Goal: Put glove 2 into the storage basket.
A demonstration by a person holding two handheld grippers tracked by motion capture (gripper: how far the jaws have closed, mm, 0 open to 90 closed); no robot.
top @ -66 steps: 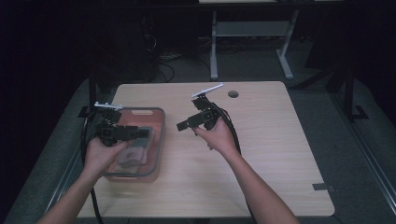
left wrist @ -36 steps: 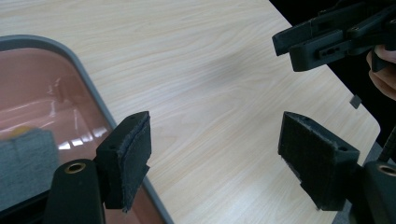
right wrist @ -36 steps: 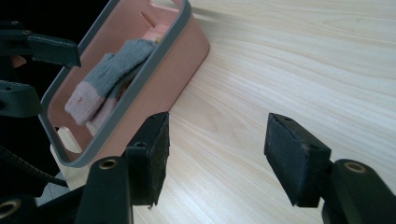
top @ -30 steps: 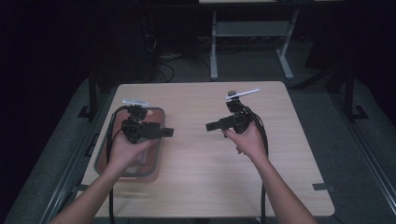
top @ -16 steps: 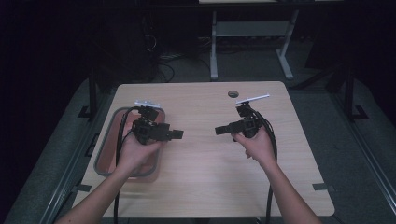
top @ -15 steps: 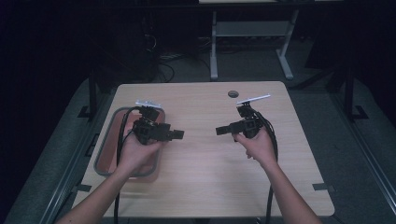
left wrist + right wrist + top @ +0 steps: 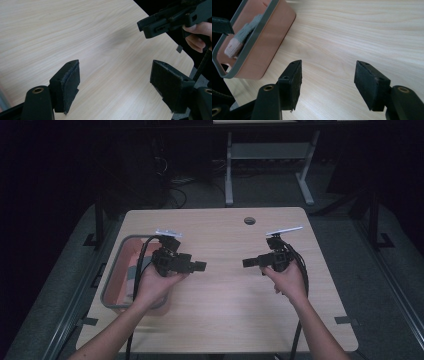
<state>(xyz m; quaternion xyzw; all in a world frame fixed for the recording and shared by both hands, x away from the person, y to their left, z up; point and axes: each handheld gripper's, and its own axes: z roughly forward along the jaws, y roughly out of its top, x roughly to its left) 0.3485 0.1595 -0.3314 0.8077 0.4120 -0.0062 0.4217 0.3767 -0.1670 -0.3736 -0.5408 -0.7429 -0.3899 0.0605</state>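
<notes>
My left gripper (image 7: 199,266) hangs over the wooden table (image 7: 225,315), just right of the pink bin (image 7: 111,276), and points right. In the left gripper view its jaws (image 7: 116,75) stand wide apart, with bare wood between them. My right gripper (image 7: 248,263) faces it from the right and points left. In the right gripper view it (image 7: 329,77) is open too, with nothing between its pads. A short stretch of table separates the two tips. A grey cloth (image 7: 242,35) lies inside the bin (image 7: 272,42).
The bin has a grey rim and sits at the table's left edge. A small round hole (image 7: 249,220) is near the far edge. A desk frame (image 7: 265,165) and cables stand on the dark floor beyond. The right gripper (image 7: 172,17) shows at the top of the left gripper view.
Both hands have shifted to the right. The left gripper has come off the bin and out over the table. The right gripper has also drawn a little nearer the person.
</notes>
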